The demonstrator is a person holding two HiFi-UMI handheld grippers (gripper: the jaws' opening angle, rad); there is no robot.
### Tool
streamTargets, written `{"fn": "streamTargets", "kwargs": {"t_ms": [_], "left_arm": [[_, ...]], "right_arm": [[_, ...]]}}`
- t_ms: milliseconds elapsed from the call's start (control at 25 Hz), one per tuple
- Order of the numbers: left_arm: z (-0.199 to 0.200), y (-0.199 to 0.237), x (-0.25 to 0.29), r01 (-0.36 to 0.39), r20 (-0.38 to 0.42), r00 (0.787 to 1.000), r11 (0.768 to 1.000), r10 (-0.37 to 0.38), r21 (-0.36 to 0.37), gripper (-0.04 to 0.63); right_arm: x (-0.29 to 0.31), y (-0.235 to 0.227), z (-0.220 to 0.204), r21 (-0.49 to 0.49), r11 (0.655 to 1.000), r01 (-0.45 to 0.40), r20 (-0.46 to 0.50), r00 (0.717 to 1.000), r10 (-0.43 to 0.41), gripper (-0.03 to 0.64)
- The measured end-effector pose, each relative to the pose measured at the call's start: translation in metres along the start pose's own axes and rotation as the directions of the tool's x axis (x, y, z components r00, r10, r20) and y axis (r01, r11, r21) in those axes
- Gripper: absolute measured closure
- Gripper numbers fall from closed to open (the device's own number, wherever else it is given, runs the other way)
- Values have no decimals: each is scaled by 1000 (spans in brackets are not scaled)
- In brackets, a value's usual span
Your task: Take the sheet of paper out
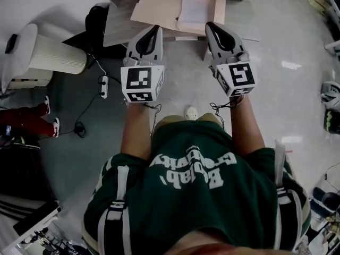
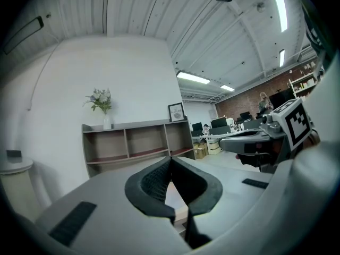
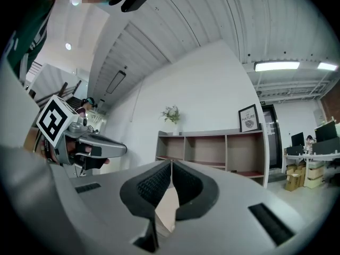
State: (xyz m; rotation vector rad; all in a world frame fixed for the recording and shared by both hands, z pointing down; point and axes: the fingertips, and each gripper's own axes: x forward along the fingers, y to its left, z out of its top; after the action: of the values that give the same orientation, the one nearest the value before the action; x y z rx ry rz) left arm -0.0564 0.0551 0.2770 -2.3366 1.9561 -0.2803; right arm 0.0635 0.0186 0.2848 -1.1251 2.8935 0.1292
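**Approach to the paper: open the jaws before reaching the folder**

The person holds both grippers level in front of the body, side by side, pointing toward the low table (image 1: 119, 28). The left gripper (image 1: 158, 28) has its jaws pressed together with nothing between them. The right gripper (image 1: 208, 24) is the same: the pads meet at the tip and it is empty. The sheet of paper (image 1: 195, 10) lies in the opened cardboard folder (image 1: 156, 7) on the table, in its right half, just ahead of the right gripper's tip. Neither gripper touches it yet.

The step in hand seems to be the approach. To do it well, the right gripper should probably open its jaws before it arrives. Then it can come in low and flat at the near edge of the sheet, so that one pad slides under the paper. The left gripper could press on the folder's left flap, so that the folder does not slide while the sheet is pulled. A thin sheet bends easily, so a slow pull straight toward the body is safer.
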Motion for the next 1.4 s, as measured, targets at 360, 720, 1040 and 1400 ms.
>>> {"fn": "streamTargets", "kwargs": {"t_ms": [360,720,1040,1400], "left_arm": [[-13,15,14,-2,-14,1000,1000,1,-21,577],[-28,38,71,50,-12,999,998,-51,-24,577],[-42,92,159,112,-16,994,993,-112,-36,577],[-48,140,260,204,-16,979,979,-204,-5,577]], "right_arm": [[15,-3,-14,-1,1000,0,-28,1000,0,580],[56,-29,-36,-8,999,52,-87,995,-52,580],[142,-67,-46,-27,994,107,-90,990,-109,580],[229,-114,-59,-42,983,180,-92,979,-183,580]]}}
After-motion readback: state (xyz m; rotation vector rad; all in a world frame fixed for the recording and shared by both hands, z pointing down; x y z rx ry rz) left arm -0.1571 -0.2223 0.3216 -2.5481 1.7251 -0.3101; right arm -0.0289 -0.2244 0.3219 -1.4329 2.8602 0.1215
